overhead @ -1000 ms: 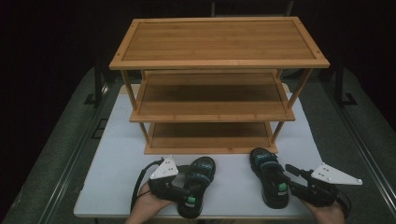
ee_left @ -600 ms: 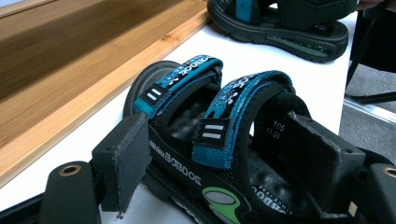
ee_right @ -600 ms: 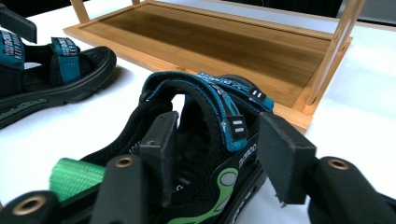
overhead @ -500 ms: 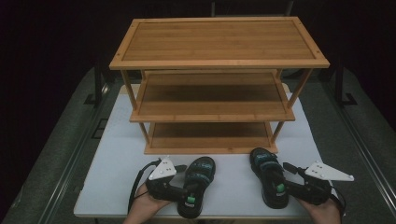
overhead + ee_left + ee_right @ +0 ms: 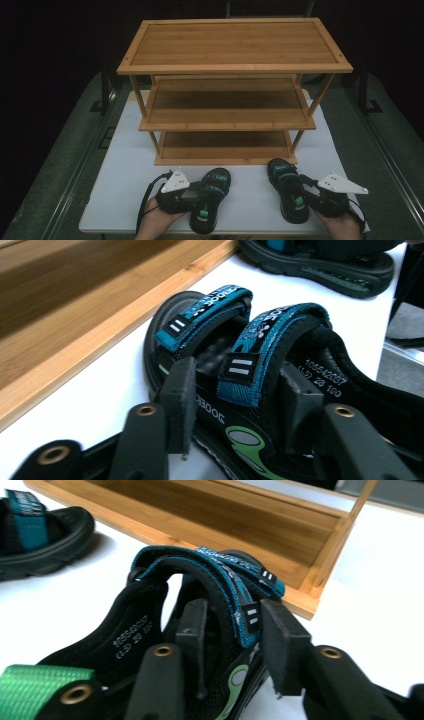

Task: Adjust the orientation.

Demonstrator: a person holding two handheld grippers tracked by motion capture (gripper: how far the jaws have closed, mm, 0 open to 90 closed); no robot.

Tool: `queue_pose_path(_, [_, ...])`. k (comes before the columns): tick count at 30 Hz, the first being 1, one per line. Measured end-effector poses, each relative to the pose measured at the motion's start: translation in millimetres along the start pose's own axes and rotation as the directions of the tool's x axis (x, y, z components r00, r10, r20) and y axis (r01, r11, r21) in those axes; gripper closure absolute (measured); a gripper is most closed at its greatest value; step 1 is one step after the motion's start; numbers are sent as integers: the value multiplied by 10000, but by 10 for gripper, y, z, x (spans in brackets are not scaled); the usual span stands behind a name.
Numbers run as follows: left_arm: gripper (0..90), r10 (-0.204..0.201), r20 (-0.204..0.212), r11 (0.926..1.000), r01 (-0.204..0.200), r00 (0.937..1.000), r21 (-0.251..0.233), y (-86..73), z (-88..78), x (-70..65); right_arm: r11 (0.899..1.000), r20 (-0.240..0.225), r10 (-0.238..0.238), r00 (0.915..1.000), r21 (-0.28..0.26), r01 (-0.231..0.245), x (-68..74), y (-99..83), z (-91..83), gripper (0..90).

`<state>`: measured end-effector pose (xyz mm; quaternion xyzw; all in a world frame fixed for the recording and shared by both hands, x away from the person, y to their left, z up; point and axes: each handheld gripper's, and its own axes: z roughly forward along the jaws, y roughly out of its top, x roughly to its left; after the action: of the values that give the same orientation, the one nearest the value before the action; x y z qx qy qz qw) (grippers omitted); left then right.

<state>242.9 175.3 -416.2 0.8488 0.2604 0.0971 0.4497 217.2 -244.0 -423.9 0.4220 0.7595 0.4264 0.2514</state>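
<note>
Two black sandals with teal straps lie on the white table (image 5: pixel 125 185) in front of a bamboo rack (image 5: pixel 235 50). My left gripper (image 5: pixel 202 195) reaches in from the left over the left sandal (image 5: pixel 218 179). In the left gripper view its jaws (image 5: pixel 240 400) have just been closing and stand either side of the left sandal's (image 5: pixel 210 325) side and strap, pads against it. My right gripper (image 5: pixel 301 194) comes from the right onto the right sandal (image 5: pixel 281 174). Its jaws (image 5: pixel 235 630) have just been closing too and clamp the right sandal's (image 5: pixel 210 565) strap and side wall.
The three-shelf rack stands just behind the sandals, its bottom shelf (image 5: pixel 225 145) low on the table and its front edge (image 5: pixel 100 345) close beside the left sandal. The other sandal lies farther off in each gripper view (image 5: pixel 320 265) (image 5: pixel 35 535). Dark floor surrounds the table.
The right gripper has shifted a little left, in over its sandal. The left hand and both sandals have stayed put.
</note>
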Motion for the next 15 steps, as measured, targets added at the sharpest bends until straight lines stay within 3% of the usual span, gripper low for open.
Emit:
queue_pose_path(4, [677,112,-210,9999,-113,9997,-59,-2,-18,-8,10000,259,8,9997,-17,-7,11,-7,-12,712])
queue_pose_path(15, [741,161,-247,9995,-167,9996,-255,-17,-35,9,9995,349,306,9989,-104,-303,-5,-7,-23,762])
